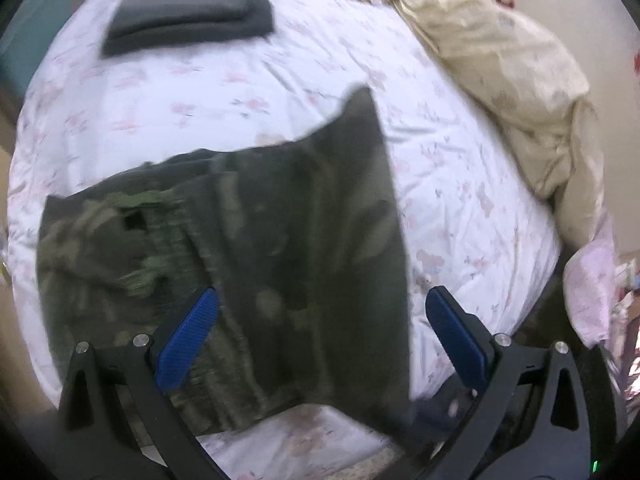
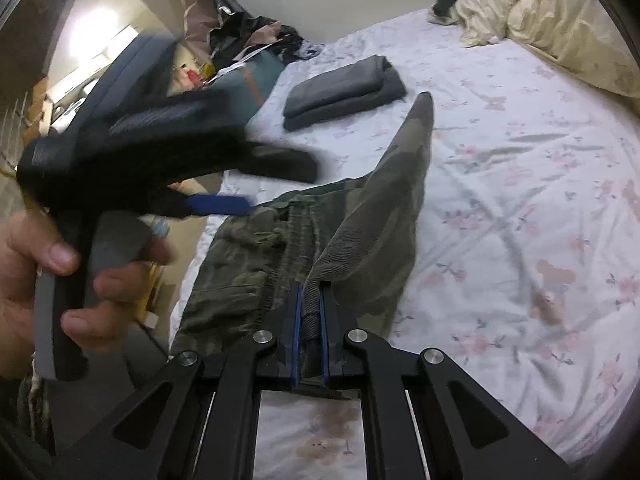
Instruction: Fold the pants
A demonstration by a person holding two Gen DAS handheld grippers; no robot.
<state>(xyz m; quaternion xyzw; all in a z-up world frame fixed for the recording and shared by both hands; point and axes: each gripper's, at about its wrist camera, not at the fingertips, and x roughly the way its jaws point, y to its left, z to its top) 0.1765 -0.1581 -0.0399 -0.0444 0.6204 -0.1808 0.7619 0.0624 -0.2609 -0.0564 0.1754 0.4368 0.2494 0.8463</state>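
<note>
- Item: camouflage-print olive cotton pants (image 2: 304, 256); lying partly bunched on the white floral-print bedsheet (image 2: 520, 184), waistband end near the camera, 1 leg tapering away toward the folded dark grey garments (image 2: 344, 92)
- Right gripper (image 2: 311, 312): jaws nearly closed; the 2 blue pads clamp a ridge of the camouflage fabric, which rises from the bed into the grip
- Left gripper (image 1: 320, 340): jaws wide apart, holding nothing; the pants sit below and between the blue pads (image 1: 188, 340), the cloth's right edge falling inside the gap; contact not evident, picture blurred
- Person's hand (image 2: 36, 280): wrapped round the left gripper's grey handle, seen at the left of the right wrist view
- Step in hand, judged: lifting 1 edge to carry it over for a fold
- Handling advice: take a 2nd edge with the free jaws level with the 1st grip; keep the cloth taut between the 2 holds; lay the leg over squarely so seams align; avoid dragging the bedsheet
- Background: crumpled cream quilt (image 1: 500, 60) at the bed's far side, well apart from the pants
</note>
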